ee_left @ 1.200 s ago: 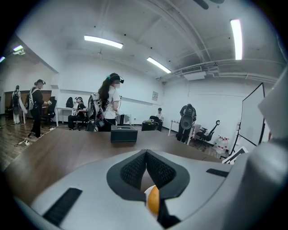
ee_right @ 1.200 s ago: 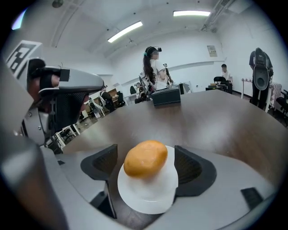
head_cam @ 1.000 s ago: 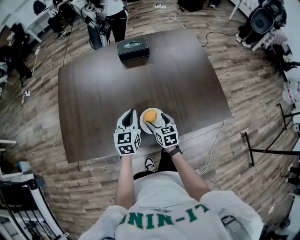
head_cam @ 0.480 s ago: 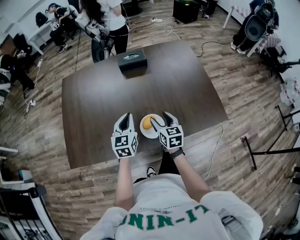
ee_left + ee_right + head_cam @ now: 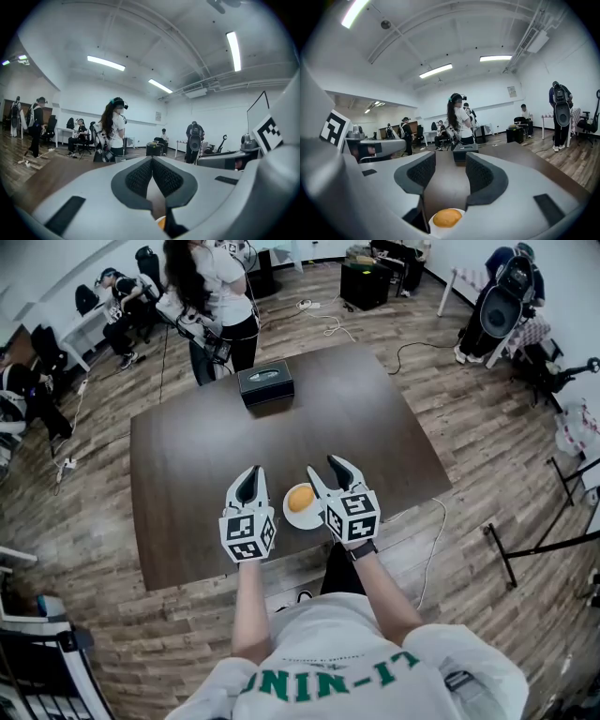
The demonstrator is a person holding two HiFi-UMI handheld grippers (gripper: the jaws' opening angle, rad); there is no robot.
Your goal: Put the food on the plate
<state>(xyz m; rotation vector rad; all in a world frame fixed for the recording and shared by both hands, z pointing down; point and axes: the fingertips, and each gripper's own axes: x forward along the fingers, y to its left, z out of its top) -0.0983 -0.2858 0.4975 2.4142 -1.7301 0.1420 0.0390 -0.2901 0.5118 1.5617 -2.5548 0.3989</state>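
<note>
In the head view, the food (image 5: 301, 496), a round orange lump, sits on a small white plate (image 5: 290, 517). The plate is near the front edge of the dark brown table (image 5: 281, 432). The left gripper (image 5: 251, 471) is just to the left of the plate, and the right gripper (image 5: 324, 466) is just to the right of it. Neither one touches the food or the plate. A black box (image 5: 265, 382) stands at the far side of the table, well apart from the plate. A person in a white top (image 5: 223, 296) stands behind it.

The head view does not show well how the jaws stand. The gripper views do. In the left gripper view the two jaws meet at their tips, with nothing between them. That view shows mostly the room and the ceiling lights (image 5: 106, 63), with only a tiny bit of orange at the very bottom.

In the right gripper view the jaws stand partly apart with nothing between them, and they have just been closing. This view shows the whole food on its plate, low down under the jaws, with the black box straight ahead across the table
</note>
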